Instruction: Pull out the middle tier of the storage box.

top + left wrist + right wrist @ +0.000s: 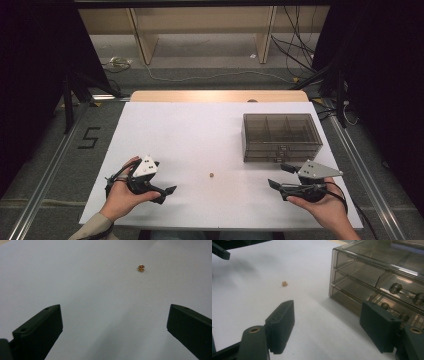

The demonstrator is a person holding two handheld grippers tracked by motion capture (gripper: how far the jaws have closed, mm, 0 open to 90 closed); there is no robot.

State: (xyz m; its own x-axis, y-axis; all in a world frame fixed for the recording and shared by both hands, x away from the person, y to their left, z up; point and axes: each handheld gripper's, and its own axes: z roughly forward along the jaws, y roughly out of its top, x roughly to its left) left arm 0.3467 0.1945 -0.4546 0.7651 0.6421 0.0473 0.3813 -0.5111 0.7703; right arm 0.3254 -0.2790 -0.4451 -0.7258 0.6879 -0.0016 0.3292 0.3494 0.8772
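Both claws, left claw [170, 191] and right claw [277, 176], gape empty over the bench [190, 130]. The tiny brass nut [211, 175] between them could roll or skitter off if nudged.

White table top [200, 135] w/ a bare wood strip [215, 96] along its far edge. Grey carpet floor [75, 165] on both sides; a black "5" [88, 137] is marked on it at left. Metal floor rails [47, 165] run alongside the table, left & right. Behind: light wood shelf unit [200, 30] on two legs, loose cables [300, 55] trailing across the floor at right, a pale cord [200, 77] snaking mid-floor. Dark curtains [30, 75] close in both sides. Light falls from above, brightest on the table centre.
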